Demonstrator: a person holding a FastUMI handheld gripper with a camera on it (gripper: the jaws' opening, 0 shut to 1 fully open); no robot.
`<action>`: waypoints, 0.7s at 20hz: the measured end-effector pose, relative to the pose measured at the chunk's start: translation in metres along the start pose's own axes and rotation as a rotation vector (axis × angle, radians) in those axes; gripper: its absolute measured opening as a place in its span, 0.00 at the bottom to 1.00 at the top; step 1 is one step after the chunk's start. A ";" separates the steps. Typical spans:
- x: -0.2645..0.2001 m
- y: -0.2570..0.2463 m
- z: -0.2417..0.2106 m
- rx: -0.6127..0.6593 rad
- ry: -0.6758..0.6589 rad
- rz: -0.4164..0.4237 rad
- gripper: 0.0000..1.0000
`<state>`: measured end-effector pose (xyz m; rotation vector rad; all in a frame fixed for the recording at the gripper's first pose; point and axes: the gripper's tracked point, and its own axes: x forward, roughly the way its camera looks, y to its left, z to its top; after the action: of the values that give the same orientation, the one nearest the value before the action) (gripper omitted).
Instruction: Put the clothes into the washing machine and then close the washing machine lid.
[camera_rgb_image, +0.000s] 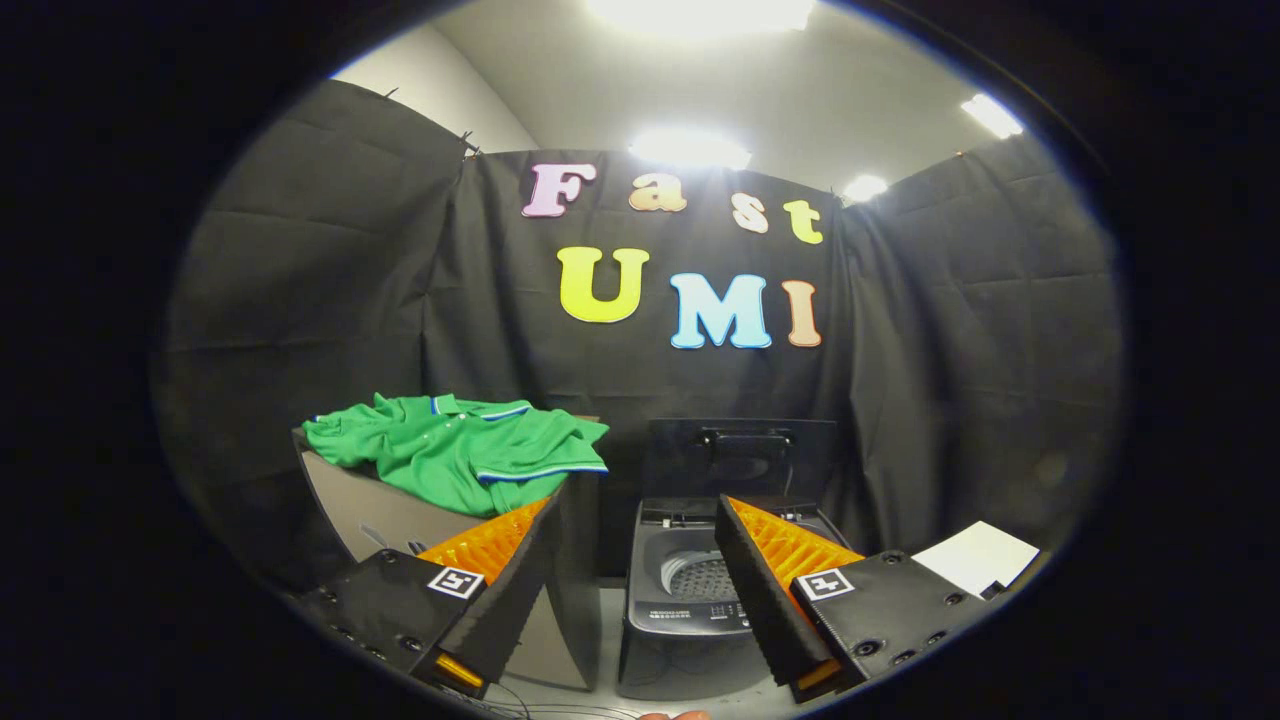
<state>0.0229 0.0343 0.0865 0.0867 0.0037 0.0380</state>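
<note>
**A:** Gripper view first. How do the jaws stand?

**B:** The gripper (640, 510) has its jaws spread wide and holds nothing. Through the gap between the fingers (520, 575) you look straight at the washing machine (690, 610).

**A:** And the machine itself?

**B:** A small dark top-loader standing on the pale counter (610, 650), just beyond the fingertips. Its lid (742, 455) is raised upright at the back, at 12 o'clock from the tub. The perforated drum (695, 575) shows inside, partly hidden by the right finger.

**A:** Where are the clothes?

**B:** A green polo shirt (460, 450) with blue and white trim on collar and sleeve lies crumpled on top of a box (390, 515), at about 10 o'clock from the machine and just beside it. It sits beyond the left finger, well clear of it.

**A:** Anything else?

**B:** A white sheet (980, 555) at 3 o'clock from the machine, behind the right finger's mount.
</note>
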 end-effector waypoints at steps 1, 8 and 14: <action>0.004 0.005 0.008 0.011 -0.002 0.015 0.98; 0.047 0.065 0.068 0.066 0.062 0.117 0.98; 0.088 0.111 0.093 0.064 0.132 0.164 0.98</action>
<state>0.1068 0.1405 0.1884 0.1480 0.1297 0.2078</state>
